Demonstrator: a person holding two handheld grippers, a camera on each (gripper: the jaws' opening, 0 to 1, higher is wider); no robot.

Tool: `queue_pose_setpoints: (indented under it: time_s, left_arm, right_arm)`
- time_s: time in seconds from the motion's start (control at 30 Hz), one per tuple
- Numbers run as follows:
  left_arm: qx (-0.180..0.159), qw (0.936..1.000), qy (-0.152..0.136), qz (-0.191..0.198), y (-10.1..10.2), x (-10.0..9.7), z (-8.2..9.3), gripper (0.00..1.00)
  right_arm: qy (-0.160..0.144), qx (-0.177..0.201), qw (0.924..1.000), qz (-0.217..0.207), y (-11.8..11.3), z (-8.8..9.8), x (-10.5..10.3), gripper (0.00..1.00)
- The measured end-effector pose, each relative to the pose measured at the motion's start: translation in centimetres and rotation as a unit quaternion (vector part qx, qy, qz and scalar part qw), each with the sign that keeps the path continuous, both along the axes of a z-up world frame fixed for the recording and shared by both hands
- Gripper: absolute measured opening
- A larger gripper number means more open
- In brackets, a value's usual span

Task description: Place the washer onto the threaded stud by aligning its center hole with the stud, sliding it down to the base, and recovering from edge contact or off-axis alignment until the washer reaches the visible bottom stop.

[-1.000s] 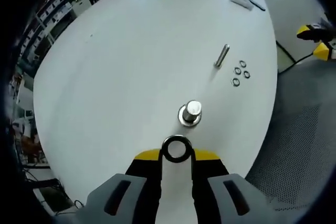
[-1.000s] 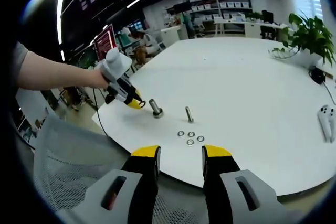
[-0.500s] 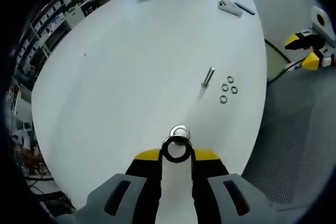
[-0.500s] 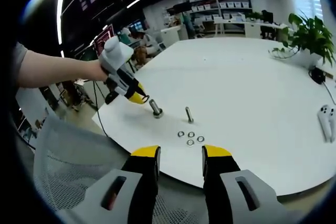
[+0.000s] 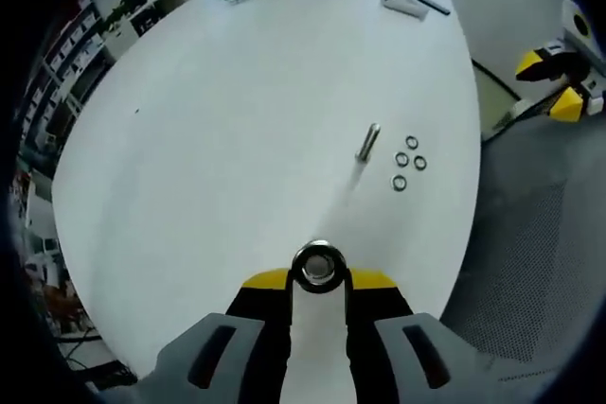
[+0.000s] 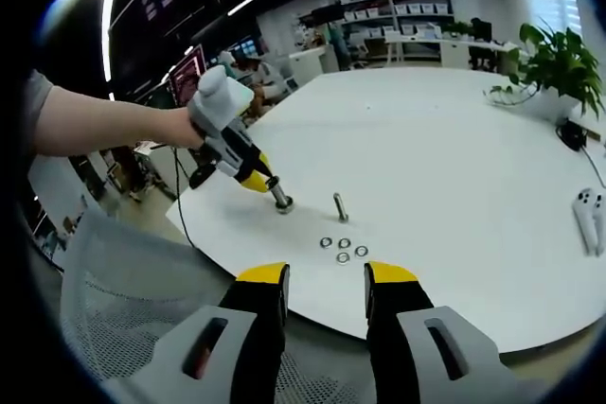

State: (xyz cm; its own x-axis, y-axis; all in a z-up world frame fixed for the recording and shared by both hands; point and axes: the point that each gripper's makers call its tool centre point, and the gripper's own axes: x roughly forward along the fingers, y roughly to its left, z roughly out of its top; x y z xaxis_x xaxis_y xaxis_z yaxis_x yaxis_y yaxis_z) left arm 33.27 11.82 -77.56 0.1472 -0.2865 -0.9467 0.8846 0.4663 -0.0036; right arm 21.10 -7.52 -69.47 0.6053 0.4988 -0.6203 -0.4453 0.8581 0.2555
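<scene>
- washer (image 5: 319, 269): gripped at the tips of the left gripper (image 5: 319, 281), hole facing the camera, stud top seen through it.
- threaded stud (image 6: 280, 196): upright near the table (image 6: 445, 196) edge, left gripper at its top.
- right gripper (image 6: 325, 276): jaws apart, holding nothing, off the table.
- spare bolt (image 5: 367, 142), three loose washers (image 5: 406, 157): just beside each other.

Bench (image 6: 445, 167): broad bare middle, passable. Obstacles near its edge: upright bolt (image 6: 341, 206), three loose washers (image 6: 344, 249), stud (image 6: 280, 196) under left tool (image 6: 261, 183).

Spare bolt (image 5: 367, 141), potted plant (image 6: 559, 68), white table (image 5: 237, 120)
</scene>
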Motion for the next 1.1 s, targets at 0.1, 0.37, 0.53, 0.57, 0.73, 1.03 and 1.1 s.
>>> queue_pose_setpoints:
  time_s: [0.1, 0.37, 0.53, 0.57, 0.73, 1.03, 1.1]
  left_arm:
    - [0.005, 1.0000, 0.000, -0.005, -0.1, 0.0, -0.1, 0.18]
    - [0.027, 0.9993, -0.003, -0.026, -0.2, 0.0, -1.3, 0.18]
    - [0.034, 0.9989, 0.000, -0.031, -0.4, 0.1, -2.1, 0.18]
    - [0.034, 0.9989, 0.000, -0.032, -0.4, 0.1, -2.2, 0.18]
    - [0.043, 0.9984, 0.002, -0.037, -0.3, 0.0, -3.0, 0.18]
    - [0.048, 0.9982, 0.002, -0.037, -0.4, -0.3, -4.0, 0.19]
    - [0.050, 0.9980, -0.001, -0.039, -0.4, -0.2, -4.3, 0.19]
  right_arm:
    - [0.000, 0.000, 1.0000, 0.001, 0.0, 0.0, 0.0, 0.34]
    - [0.001, 0.001, 1.0000, 0.000, 0.0, 0.0, 0.0, 0.34]
    - [0.001, 0.000, 1.0000, 0.001, 0.0, 0.0, -0.1, 0.34]
    - [0.001, 0.000, 1.0000, 0.000, 0.0, 0.0, 0.0, 0.34]
    - [0.001, 0.001, 1.0000, -0.001, 0.0, 0.0, 0.0, 0.34]
    - [0.000, -0.003, 1.0000, 0.001, -0.1, 0.0, 0.0, 0.34]
    - [0.000, -0.004, 1.0000, 0.002, -0.1, -0.1, -0.1, 0.34]
